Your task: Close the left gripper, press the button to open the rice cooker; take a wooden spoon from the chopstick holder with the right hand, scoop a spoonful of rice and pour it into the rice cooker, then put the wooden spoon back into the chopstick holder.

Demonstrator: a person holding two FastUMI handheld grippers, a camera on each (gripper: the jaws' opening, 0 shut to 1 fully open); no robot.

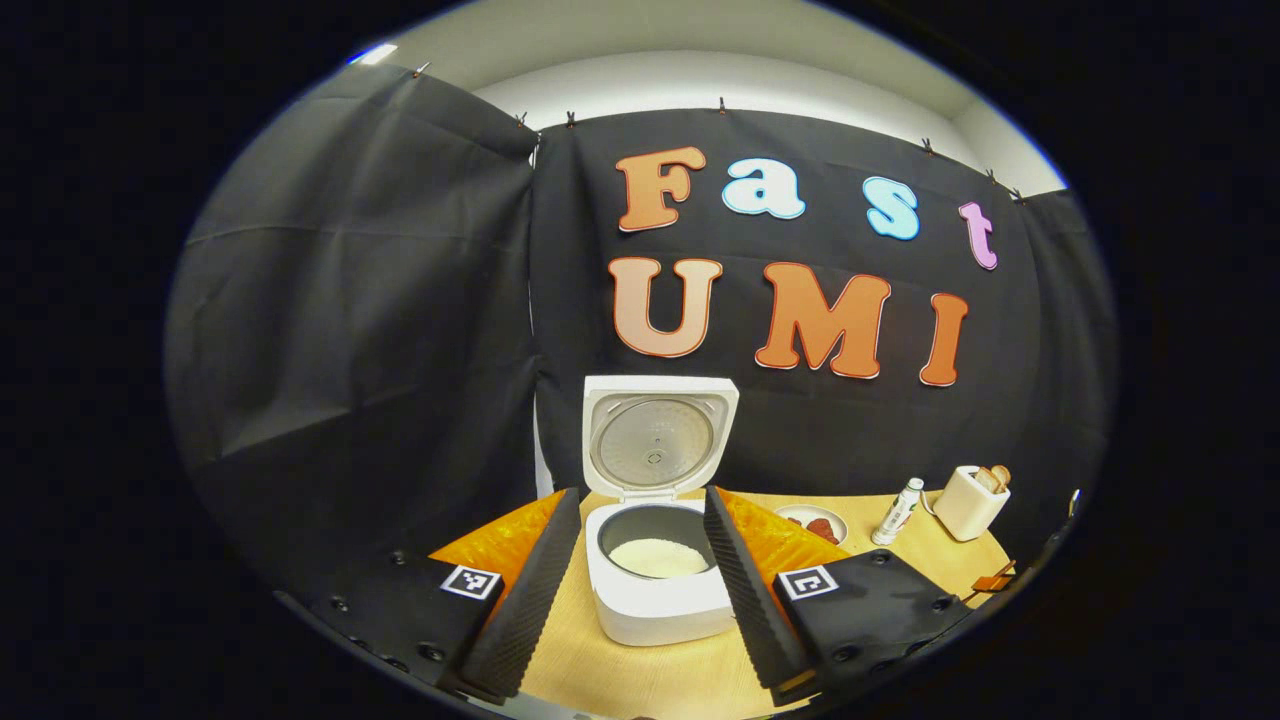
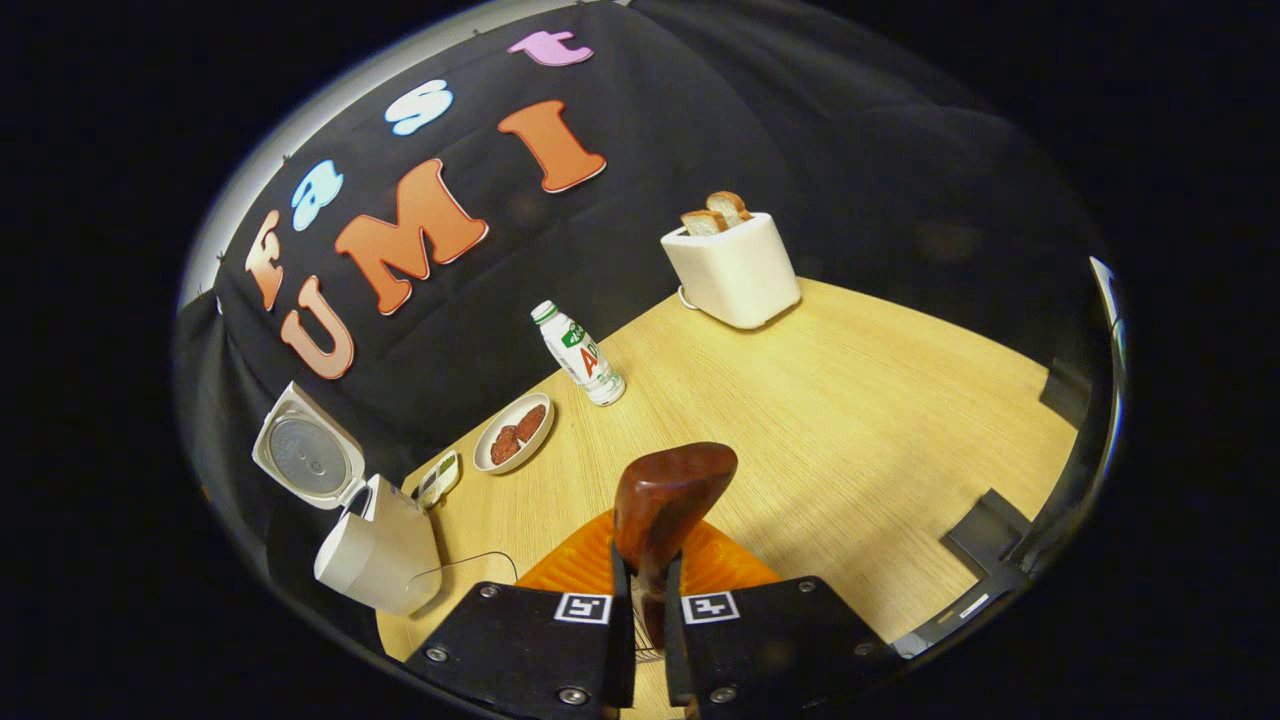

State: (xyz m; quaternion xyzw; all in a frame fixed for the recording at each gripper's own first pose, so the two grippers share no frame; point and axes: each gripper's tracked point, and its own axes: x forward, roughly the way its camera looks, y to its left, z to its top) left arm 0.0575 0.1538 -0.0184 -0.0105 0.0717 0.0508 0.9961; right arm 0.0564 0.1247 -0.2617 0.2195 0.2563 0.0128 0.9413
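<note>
Right gripper view: right gripper [image 2: 640, 615] jaws are clamping the dark wooden spoon [image 2: 665, 500], left gripper [image 1: 640, 590] jaws gaping toward the open white rice cooker [image 1: 655, 560] at twelve o'clock, risking a twisting grip

No readable text; the bottle [image 2: 580, 354] label is too small to read; square markers [image 1: 471, 581] carry only patterns.

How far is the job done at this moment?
Done: the rice cooker stands open, lid up, with rice in its pot. In hand: the right tool grips the wooden spoon. Left: returning the spoon to the chopstick holder. Whether the scoop was already poured, I cannot tell.
</note>
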